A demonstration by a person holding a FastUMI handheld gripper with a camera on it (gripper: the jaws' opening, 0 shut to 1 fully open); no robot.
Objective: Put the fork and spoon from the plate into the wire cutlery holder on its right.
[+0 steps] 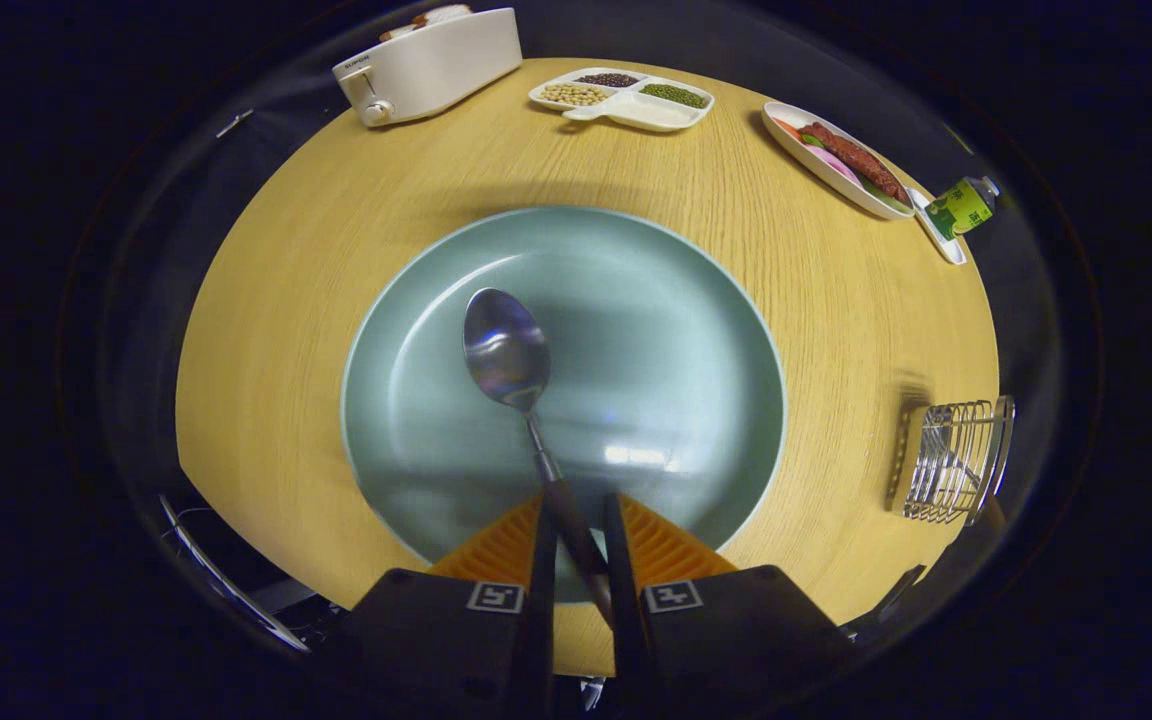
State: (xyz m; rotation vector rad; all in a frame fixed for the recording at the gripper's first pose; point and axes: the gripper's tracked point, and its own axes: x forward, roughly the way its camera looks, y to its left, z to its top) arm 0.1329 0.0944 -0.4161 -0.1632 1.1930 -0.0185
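Spoon point(508, 352) is lying bowl-up on the teal plate point(676, 300) in the gripper view, its dark handle running back between our gripper point(576, 520) fingers, which are narrowing around it; we cannot tell if both are pressing. We are judging it stiff, light and slippery, best pinched mid-handle, with the wire cutlery holder point(956, 460) waiting well apart to the right.

Gripper view, riding on the gripper point(576, 510), looking steeply down, close above plate point(676, 330) on table point(336, 230)
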